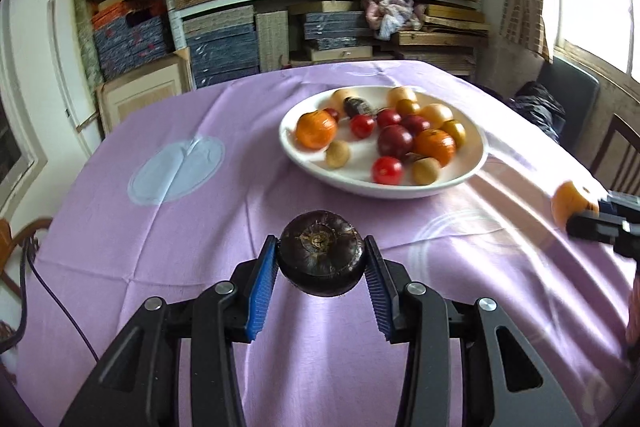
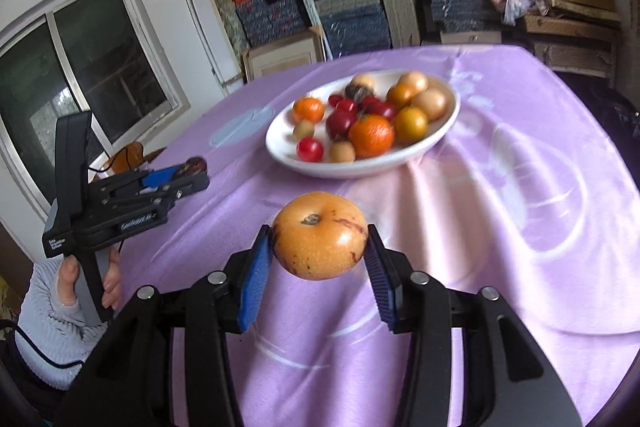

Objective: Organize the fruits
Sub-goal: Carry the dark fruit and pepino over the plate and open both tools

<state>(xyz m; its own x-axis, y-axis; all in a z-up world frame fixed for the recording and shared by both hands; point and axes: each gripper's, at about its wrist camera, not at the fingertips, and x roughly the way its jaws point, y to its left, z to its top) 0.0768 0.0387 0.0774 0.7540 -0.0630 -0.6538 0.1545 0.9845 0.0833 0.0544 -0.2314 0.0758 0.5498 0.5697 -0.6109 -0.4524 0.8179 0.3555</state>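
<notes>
Gripping a dark purple fruit [image 1: 321,253] between its blue pads, the left claw [image 1: 321,259] sits low in the centre of the left wrist frame, above the lilac-clothed desk [image 1: 168,247]. And the right claw [image 2: 320,247] is clamped on a yellow-orange fruit [image 2: 320,235], bottom centre of the right wrist frame. Up ahead, upper middle in both views, the white bowl [image 1: 304,163] rests on the desk, loaded with oranges, red fruits and small tan ones.
</notes>
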